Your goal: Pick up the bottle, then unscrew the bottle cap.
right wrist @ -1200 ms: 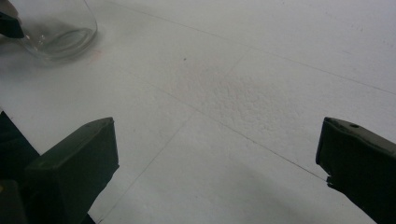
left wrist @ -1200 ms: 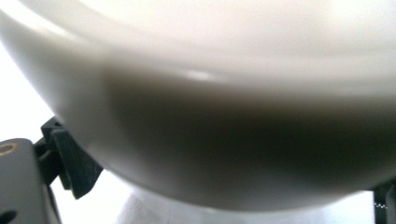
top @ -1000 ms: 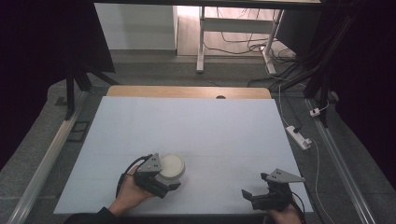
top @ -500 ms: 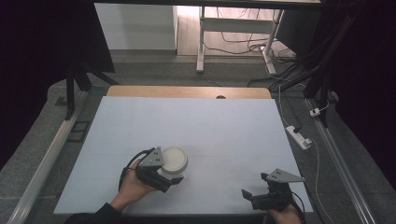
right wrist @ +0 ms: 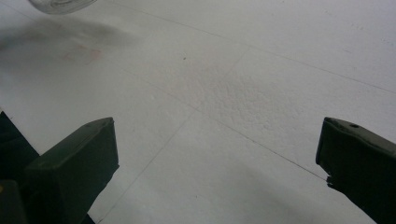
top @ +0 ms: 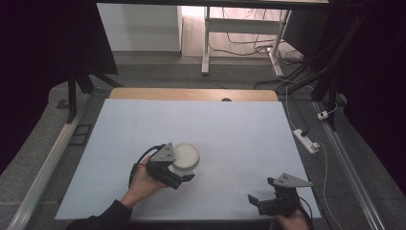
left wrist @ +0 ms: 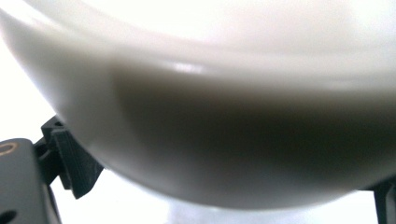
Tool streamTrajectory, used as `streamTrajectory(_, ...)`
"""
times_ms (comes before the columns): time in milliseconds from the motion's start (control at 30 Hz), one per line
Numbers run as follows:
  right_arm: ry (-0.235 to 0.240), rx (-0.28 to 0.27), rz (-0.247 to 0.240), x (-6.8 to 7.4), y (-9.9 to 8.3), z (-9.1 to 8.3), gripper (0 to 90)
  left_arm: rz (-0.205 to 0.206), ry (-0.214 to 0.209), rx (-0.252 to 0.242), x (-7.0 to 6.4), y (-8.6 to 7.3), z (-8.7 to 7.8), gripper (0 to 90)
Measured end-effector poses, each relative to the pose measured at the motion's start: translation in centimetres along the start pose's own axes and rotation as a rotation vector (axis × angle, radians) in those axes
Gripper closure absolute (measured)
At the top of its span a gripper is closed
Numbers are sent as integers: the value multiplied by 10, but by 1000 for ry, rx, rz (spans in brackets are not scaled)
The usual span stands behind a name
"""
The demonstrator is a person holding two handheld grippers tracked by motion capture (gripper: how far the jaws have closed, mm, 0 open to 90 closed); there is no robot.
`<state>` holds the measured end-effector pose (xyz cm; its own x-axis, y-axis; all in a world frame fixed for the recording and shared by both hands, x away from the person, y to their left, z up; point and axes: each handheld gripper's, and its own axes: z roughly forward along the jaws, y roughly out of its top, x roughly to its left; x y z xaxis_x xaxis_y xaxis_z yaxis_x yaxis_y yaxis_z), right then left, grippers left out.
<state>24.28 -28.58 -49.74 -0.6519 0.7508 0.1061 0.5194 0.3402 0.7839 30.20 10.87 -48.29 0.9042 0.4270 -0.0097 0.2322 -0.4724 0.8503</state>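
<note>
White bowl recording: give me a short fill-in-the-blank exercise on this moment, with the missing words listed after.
1. The white bowl is gripped by the ____ gripper.
2. The right gripper has its jaws ____, with nothing between them.
3. The bowl's colour is ____.
4. The right gripper sits near the table's ____ edge, at the person's side.

Missing words: left; open; white; near

White bowl (left wrist: pixel 201 93) ran off top and both sides of left gripper view, blurred, hiding the jaws' tips. In right gripper view, a glass rim (right wrist: pixel 58 4) was cut by top edge.
</note>
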Motion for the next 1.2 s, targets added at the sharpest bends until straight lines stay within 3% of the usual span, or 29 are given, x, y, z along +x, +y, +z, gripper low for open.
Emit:
streamTrajectory(433, 3, 2, 1, -1, 0, 0, 0, -4, 9, -3, 13, 12, 13, 76)
streamTrajectory(1200, 3, -15, -24, 2, 1, -1, 0, 6, -11, 2, 10, 14, 13, 77)
